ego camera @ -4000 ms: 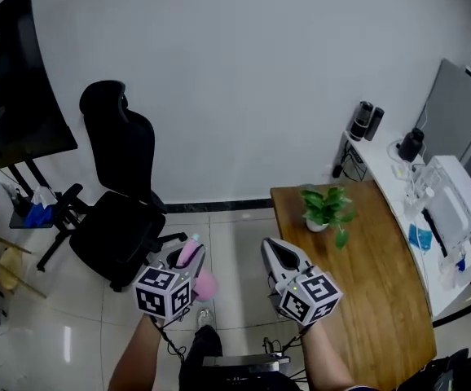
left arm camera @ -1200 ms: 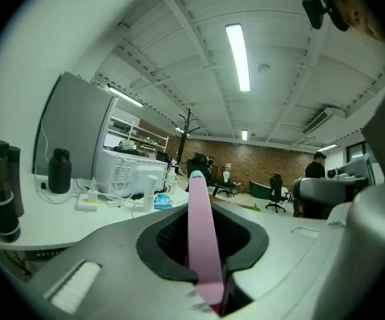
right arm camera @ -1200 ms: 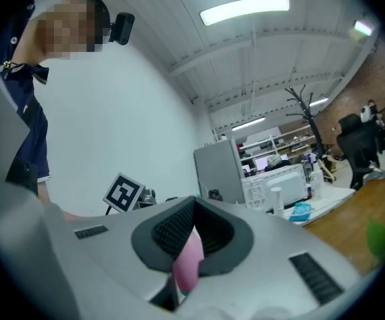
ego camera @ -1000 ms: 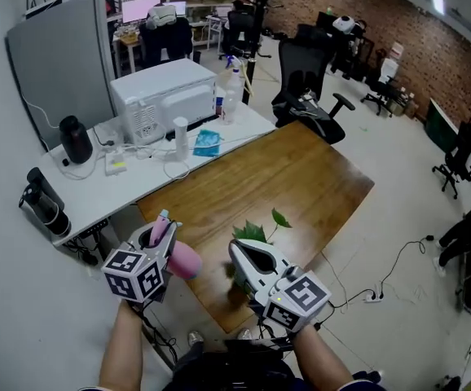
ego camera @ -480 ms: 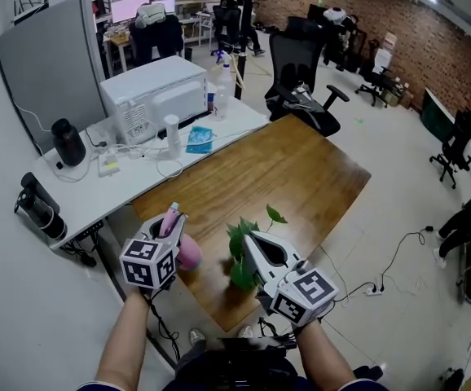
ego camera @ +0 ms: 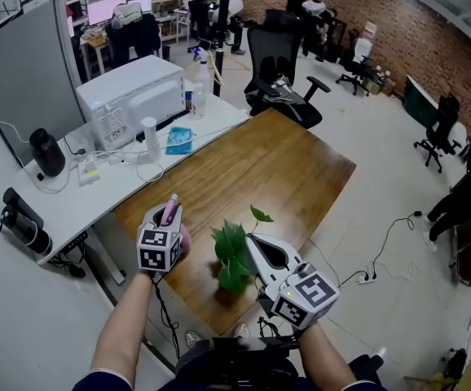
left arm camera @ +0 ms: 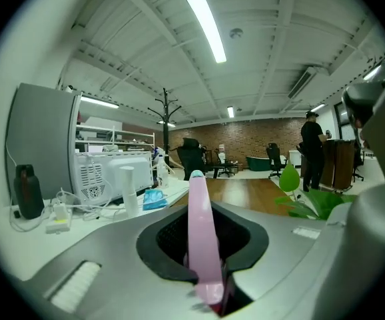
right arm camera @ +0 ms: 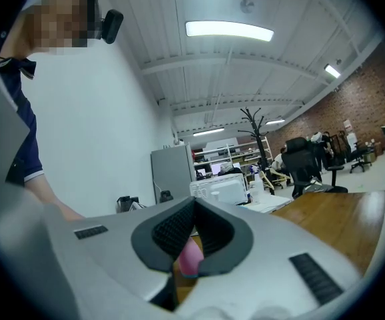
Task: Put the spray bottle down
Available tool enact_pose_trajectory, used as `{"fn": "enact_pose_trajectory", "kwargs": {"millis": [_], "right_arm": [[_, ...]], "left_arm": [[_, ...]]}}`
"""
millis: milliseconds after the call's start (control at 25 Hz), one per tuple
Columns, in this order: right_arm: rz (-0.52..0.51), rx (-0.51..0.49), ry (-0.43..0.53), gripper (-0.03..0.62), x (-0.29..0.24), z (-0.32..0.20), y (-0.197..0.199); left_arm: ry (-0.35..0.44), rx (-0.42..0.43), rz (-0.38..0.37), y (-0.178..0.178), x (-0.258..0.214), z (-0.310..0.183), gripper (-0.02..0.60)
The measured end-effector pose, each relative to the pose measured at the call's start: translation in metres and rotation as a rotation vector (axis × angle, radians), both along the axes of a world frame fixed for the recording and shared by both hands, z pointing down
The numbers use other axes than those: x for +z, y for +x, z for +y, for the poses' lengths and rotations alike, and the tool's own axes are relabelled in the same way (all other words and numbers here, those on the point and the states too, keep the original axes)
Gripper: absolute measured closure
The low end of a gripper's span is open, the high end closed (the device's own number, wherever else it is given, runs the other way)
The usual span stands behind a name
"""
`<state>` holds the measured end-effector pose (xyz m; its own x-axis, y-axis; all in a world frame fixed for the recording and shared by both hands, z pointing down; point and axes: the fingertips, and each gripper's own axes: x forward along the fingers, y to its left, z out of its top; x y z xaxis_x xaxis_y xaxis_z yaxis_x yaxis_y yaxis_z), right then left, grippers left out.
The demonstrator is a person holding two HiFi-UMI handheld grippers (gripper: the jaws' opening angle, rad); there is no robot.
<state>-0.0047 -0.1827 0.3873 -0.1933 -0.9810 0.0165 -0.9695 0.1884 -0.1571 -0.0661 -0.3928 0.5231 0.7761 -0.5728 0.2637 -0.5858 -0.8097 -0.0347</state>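
The pink spray bottle [ego camera: 183,238] is clamped upright in my left gripper [ego camera: 167,216], which is shut on it; its nozzle end [left arm camera: 198,227] runs up between the jaws in the left gripper view. The bottle hangs over the near left edge of the wooden table [ego camera: 284,165], just left of a small green potted plant [ego camera: 232,255]. My right gripper [ego camera: 252,241] sits to the right of the plant, its jaws shut with nothing in them. Through the right gripper [right arm camera: 194,203], the pink bottle [right arm camera: 191,259] shows beyond the pads.
A white desk [ego camera: 64,187] joins the table's left side, carrying a white boxy appliance [ego camera: 128,96], a black flask [ego camera: 46,153], a white cylinder [ego camera: 148,129] and a blue packet [ego camera: 178,140]. Black office chairs [ego camera: 283,62] stand behind the table. A cable [ego camera: 386,247] lies on the floor at right.
The view swung from a wall and black chair to the table. Over the last second my left gripper carried the bottle down and right, from beside the table to over its edge, nearer the plant.
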Motion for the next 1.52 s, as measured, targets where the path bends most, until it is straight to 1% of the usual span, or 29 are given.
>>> {"fn": "enact_pose_trajectory", "kwargs": {"millis": [240, 360, 440, 680, 800, 840, 960, 1160, 1280, 1520], "right_arm": [[-0.002, 0.062, -0.021, 0.588, 0.005, 0.008, 0.018], [0.001, 0.080, -0.030, 0.588, 0.006, 0.011, 0.025], [0.004, 0.087, -0.034, 0.588, 0.007, 0.011, 0.028], [-0.001, 0.097, -0.039, 0.588, 0.009, 0.011, 0.035], [-0.002, 0.093, -0.037, 0.588, 0.010, 0.009, 0.035], [-0.003, 0.090, -0.036, 0.588, 0.010, 0.009, 0.034], [-0.006, 0.083, -0.028, 0.588, 0.008, 0.009, 0.034], [-0.019, 0.078, -0.015, 0.588, 0.007, 0.012, 0.033], [-0.034, 0.075, -0.011, 0.588, 0.009, 0.014, 0.031], [-0.055, 0.057, -0.012, 0.588, 0.017, 0.014, 0.028]], "left_arm": [[0.033, -0.005, -0.038, 0.016, 0.026, -0.003, 0.515], [0.018, -0.011, -0.052, 0.019, 0.038, -0.002, 0.515], [0.018, -0.006, -0.046, 0.021, 0.042, 0.000, 0.515], [0.052, -0.019, -0.014, 0.026, 0.040, 0.001, 0.514], [0.048, -0.022, -0.004, 0.025, 0.042, 0.000, 0.512], [0.047, -0.028, -0.002, 0.024, 0.042, 0.000, 0.502], [0.035, -0.027, -0.001, 0.023, 0.041, -0.001, 0.373], [0.011, 0.002, -0.022, 0.019, 0.046, 0.008, 0.239], [0.002, 0.006, -0.031, 0.012, 0.049, 0.015, 0.207], [-0.009, -0.046, 0.000, -0.016, 0.042, 0.031, 0.206]]}}
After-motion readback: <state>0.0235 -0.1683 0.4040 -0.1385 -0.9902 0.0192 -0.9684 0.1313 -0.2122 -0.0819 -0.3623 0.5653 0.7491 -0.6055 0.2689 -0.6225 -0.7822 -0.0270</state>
